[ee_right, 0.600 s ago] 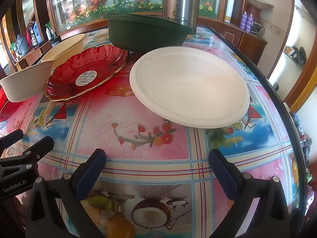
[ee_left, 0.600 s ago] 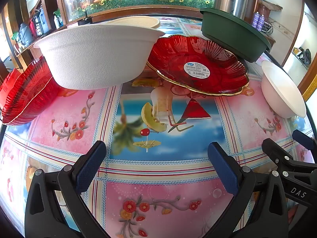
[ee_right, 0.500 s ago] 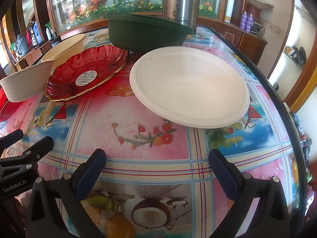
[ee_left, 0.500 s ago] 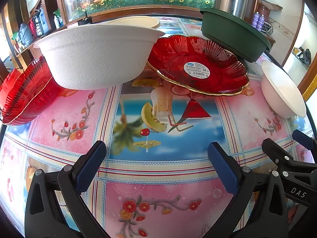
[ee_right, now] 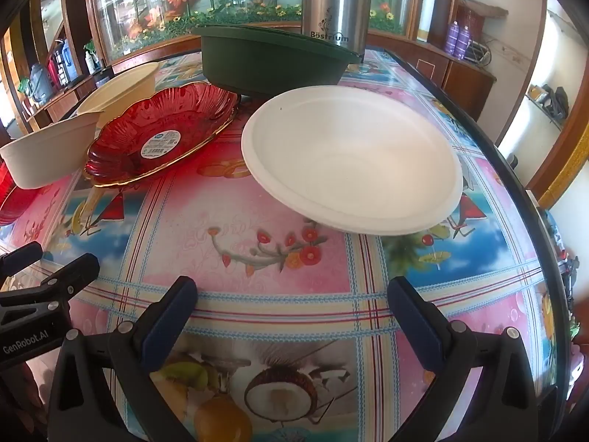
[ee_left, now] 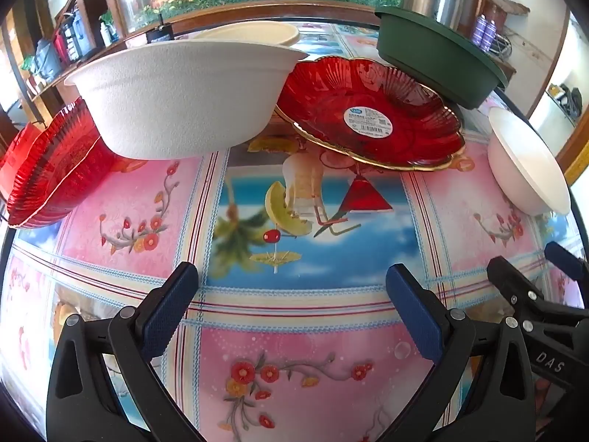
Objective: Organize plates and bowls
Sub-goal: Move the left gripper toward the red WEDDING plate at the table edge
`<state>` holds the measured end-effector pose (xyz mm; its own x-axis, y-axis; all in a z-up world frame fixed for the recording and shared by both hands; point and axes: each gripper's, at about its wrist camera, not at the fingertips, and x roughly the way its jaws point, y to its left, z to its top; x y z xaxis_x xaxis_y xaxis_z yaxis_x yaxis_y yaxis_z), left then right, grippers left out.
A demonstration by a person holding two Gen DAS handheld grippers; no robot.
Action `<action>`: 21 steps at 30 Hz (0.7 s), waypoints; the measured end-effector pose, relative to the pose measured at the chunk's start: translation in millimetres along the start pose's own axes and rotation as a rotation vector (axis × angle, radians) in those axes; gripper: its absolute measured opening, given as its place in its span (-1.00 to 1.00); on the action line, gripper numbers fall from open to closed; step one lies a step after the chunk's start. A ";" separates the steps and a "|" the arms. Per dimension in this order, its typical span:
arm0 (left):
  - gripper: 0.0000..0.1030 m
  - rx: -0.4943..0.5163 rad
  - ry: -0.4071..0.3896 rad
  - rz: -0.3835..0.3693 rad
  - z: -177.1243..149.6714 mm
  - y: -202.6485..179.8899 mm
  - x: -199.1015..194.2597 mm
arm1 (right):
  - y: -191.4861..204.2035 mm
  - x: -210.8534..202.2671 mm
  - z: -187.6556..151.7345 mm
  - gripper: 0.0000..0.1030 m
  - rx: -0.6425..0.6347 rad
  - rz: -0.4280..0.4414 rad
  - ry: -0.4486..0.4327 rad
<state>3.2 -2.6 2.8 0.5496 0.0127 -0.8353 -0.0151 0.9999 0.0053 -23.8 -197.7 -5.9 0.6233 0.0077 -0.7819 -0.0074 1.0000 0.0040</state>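
Comparing with the moment before, nothing has moved, so sorting is not started. The left tool and the right tool both hang wide open and empty over the desk. Around the labelled red plate: two white bowls, beyond them one cream bowl, one green bowl, and a second red plate at the left.
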 end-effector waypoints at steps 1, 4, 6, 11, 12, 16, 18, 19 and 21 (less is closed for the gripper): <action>1.00 0.009 0.001 0.006 -0.3 -0.3 -1.3 | 0.5 0.4 0.5 1.00 0.001 -0.002 0.003; 1.00 0.028 0.011 0.022 -3.5 -0.2 -6.9 | 0.1 -0.9 2.3 1.00 -0.001 -0.002 0.018; 1.00 0.032 0.009 0.022 -4.6 1.5 -11.1 | 0.4 -3.0 -0.2 1.00 0.001 -0.003 0.034; 1.00 0.037 -0.018 0.024 -4.3 7.0 -27.5 | -0.2 -8.3 -3.0 0.99 -0.019 -0.023 0.057; 1.00 0.036 -0.016 0.020 -3.9 8.5 -29.5 | 1.2 -9.9 -2.7 0.99 -0.027 -0.028 0.061; 1.00 0.019 -0.024 0.019 -6.4 21.8 -42.1 | 9.1 -22.4 0.5 0.99 -0.051 -0.012 0.047; 1.00 0.003 -0.026 0.023 -7.1 29.1 -46.1 | 15.7 -29.4 4.0 0.99 -0.069 -0.005 0.039; 1.00 -0.007 -0.025 0.025 -7.9 35.3 -49.3 | 21.2 -33.7 6.0 0.99 -0.082 0.012 0.036; 1.00 -0.026 -0.025 0.027 -8.0 44.5 -54.5 | 27.4 -37.1 9.3 0.99 -0.099 0.032 0.039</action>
<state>-34.1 41.2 44.2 0.5695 0.0400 -0.8210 -0.0512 0.9986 0.0131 -39.8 -170.6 29.1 0.5910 0.0380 -0.8058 -0.1056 0.9939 -0.0306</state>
